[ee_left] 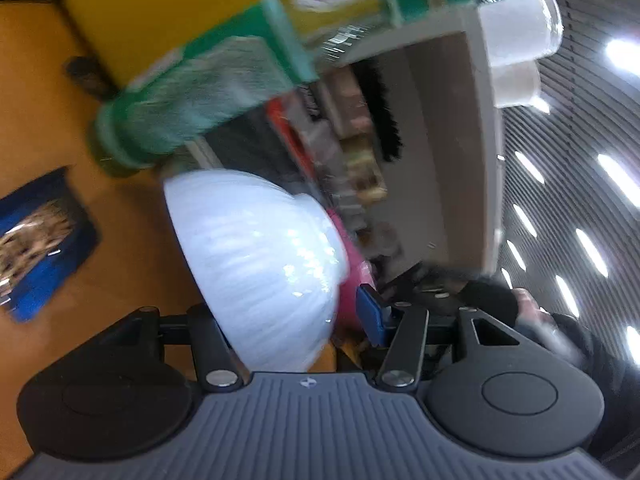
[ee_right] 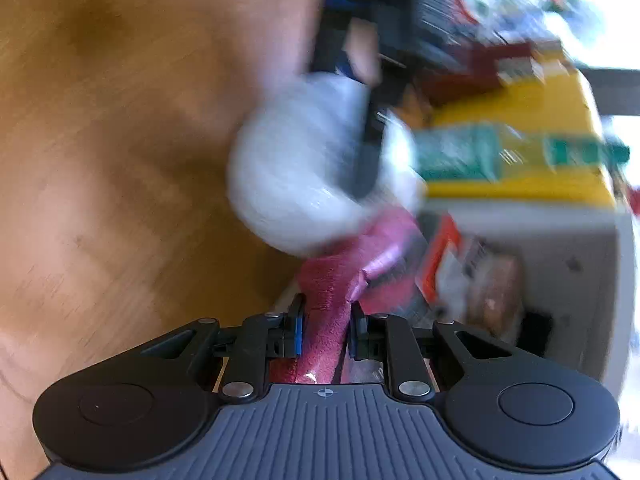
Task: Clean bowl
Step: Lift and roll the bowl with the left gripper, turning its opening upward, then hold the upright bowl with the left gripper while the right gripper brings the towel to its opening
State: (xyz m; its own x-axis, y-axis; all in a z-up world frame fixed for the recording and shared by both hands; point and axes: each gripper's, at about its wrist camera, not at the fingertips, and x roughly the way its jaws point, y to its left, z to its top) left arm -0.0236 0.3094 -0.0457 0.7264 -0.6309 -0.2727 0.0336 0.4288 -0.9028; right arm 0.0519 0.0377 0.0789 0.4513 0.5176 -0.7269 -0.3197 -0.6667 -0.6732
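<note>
My left gripper (ee_left: pixel 288 314) is shut on a white ribbed bowl (ee_left: pixel 256 256), which it carries tilted above the wooden table (ee_left: pixel 132 216). One blue-padded finger (ee_left: pixel 370 316) shows beside the bowl; the other is hidden behind it. In the right wrist view the blurred bowl (ee_right: pixel 296 184) has a black finger (ee_right: pixel 366 156) of the left gripper across its rim. My right gripper (ee_right: pixel 326 320) is shut on a pink cloth (ee_right: pixel 332 280) that reaches up to the bowl's lower edge. The same pink cloth (ee_left: pixel 354 272) peeks out behind the bowl in the left wrist view.
A green-labelled bottle of yellow liquid (ee_left: pixel 224 80) (ee_right: pixel 480 152) stands near the bowl, beside a yellow box (ee_left: pixel 160 8). A grey open bin (ee_left: pixel 440 140) holds packets. A blue packet (ee_left: pixel 36 240) lies on the table. A person's hand (ee_left: pixel 528 308) shows at the right.
</note>
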